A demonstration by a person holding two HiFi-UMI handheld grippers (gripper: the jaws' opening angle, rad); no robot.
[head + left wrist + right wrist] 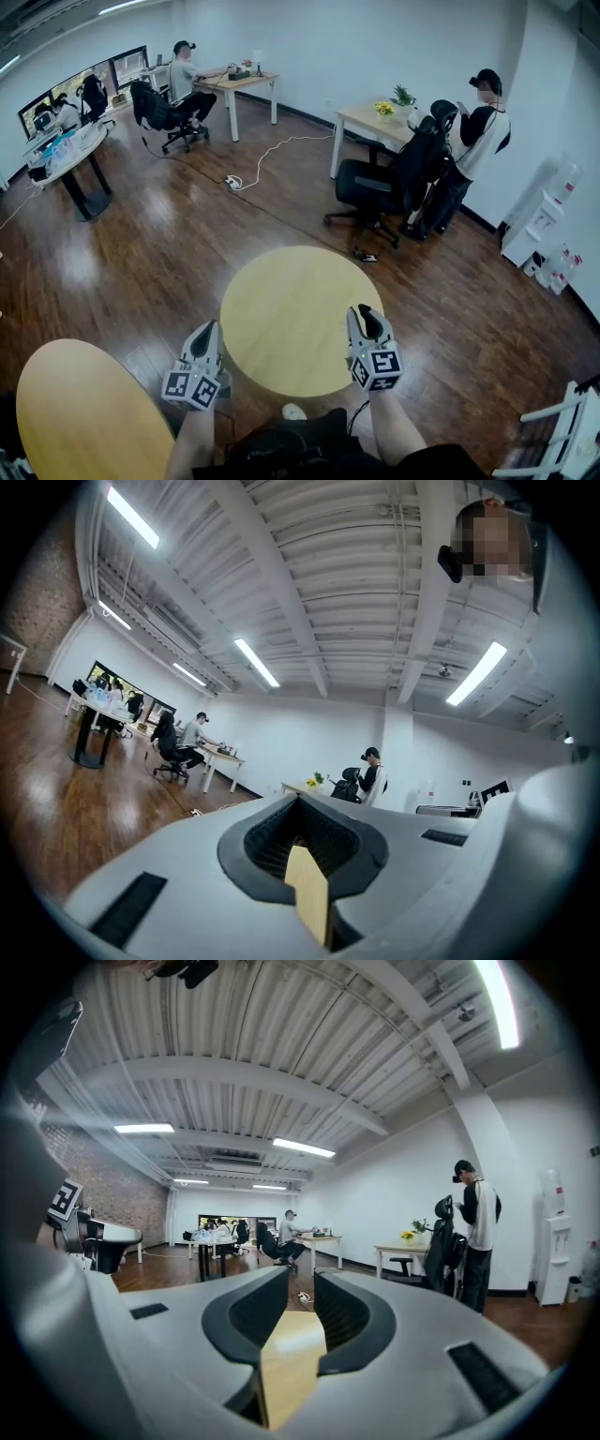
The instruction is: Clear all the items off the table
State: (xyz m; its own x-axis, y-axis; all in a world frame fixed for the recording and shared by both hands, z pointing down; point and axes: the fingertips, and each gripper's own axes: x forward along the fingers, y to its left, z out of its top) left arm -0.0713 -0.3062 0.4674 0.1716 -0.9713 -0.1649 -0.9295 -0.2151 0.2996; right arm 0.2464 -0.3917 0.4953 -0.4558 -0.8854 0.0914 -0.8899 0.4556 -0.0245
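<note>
Nearest the person, the left gripper (pixel 209 328) hangs at the near left rim of the round yellow table (pixel 286 281). Its fingers are pressed together with nothing caught between them; its own view looks up and out across the room rather than at any object. The right gripper (pixel 367 315) sits over the near right rim. Its fingers stand apart with a narrow gap, and through that gap only bare tabletop (pixel 286 1358) shows, so it holds nothing.

The tabletop between the two grippers is plain from near edge to far edge: no item lies on it in any view. A second round table (pixel 80 412) at the near left is equally bare where it shows.

Judged from this, the clearing looks finished, or at least nothing is left on this table to pick up. Where the removed items went cannot be told; no bin or box shows near the table.

Farther off, on the wooden floor, a black office chair (pixel 370 187) stands by a desk with potted plants (pixel 361 118), a person (pixel 480 127) stands at the far right, and another person (pixel 185 80) sits at a desk at the far left
</note>
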